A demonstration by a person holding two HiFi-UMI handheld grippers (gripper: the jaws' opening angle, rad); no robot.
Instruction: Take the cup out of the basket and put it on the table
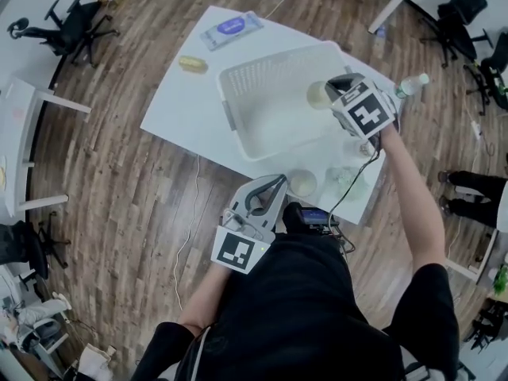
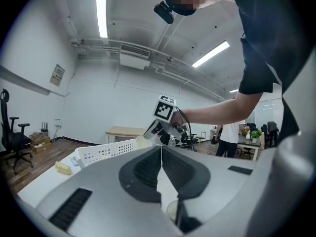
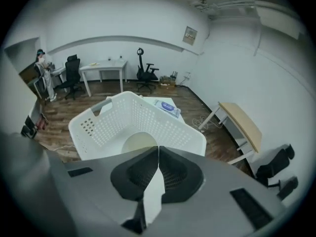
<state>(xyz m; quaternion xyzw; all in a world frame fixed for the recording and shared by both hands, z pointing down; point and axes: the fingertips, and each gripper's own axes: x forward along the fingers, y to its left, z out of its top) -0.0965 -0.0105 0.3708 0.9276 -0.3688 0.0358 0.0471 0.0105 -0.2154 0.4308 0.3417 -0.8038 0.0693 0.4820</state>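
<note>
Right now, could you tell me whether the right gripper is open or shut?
Shut: the right gripper pinches the cup by its rim, jaws together, over the basket.

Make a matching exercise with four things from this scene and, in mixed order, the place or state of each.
1 right gripper
2 left gripper
3 pack of wipes
4 bottle

A far corner of the table
B shut, empty
C right edge of the table
D shut on a cup above the basket

Pairs: 1-D, 2-B, 3-A, 4-C
</note>
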